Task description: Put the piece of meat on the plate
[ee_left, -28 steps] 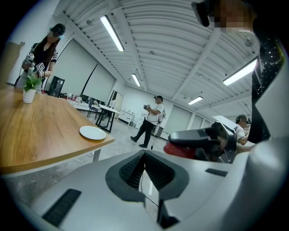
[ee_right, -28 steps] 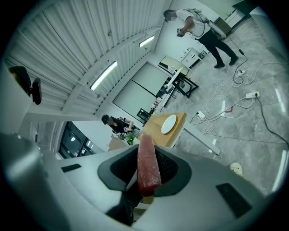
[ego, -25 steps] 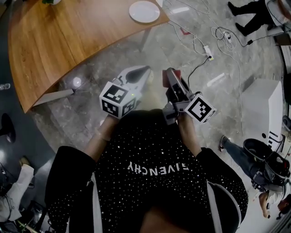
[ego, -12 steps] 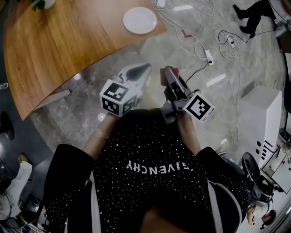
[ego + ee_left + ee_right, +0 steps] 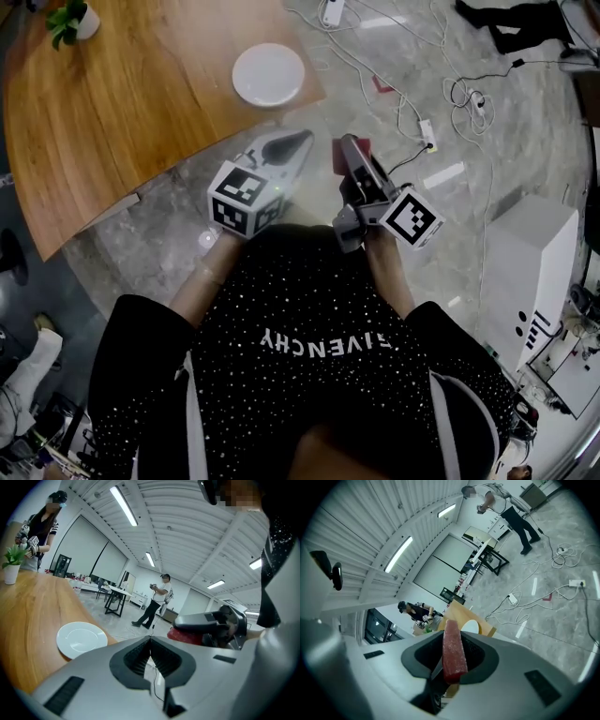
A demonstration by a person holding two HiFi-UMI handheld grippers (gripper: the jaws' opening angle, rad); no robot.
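Note:
A red slab of meat point(image 5: 453, 653) stands on edge between the jaws of my right gripper point(image 5: 452, 644), which is shut on it. In the head view the meat point(image 5: 337, 159) shows as a red patch at the tip of the right gripper point(image 5: 349, 145), over the floor just off the table's corner. The white plate point(image 5: 268, 74) lies bare near that corner of the wooden table point(image 5: 141, 112). My left gripper point(image 5: 302, 141) is beside the right one, shut and holding nothing. Its own view has the plate point(image 5: 80, 638) low on the left, beyond the left gripper point(image 5: 150, 641).
A small potted plant point(image 5: 70, 21) stands at the table's far end. Cables and a power strip point(image 5: 427, 131) lie on the marble floor to the right. A white cabinet point(image 5: 525, 272) is farther right. Two people point(image 5: 157, 602) point(image 5: 40, 531) stand in the room.
The table and plate have slid nearer and lower in the head view as I walk toward them. Both grippers stay in front of me as before, the meat still held.

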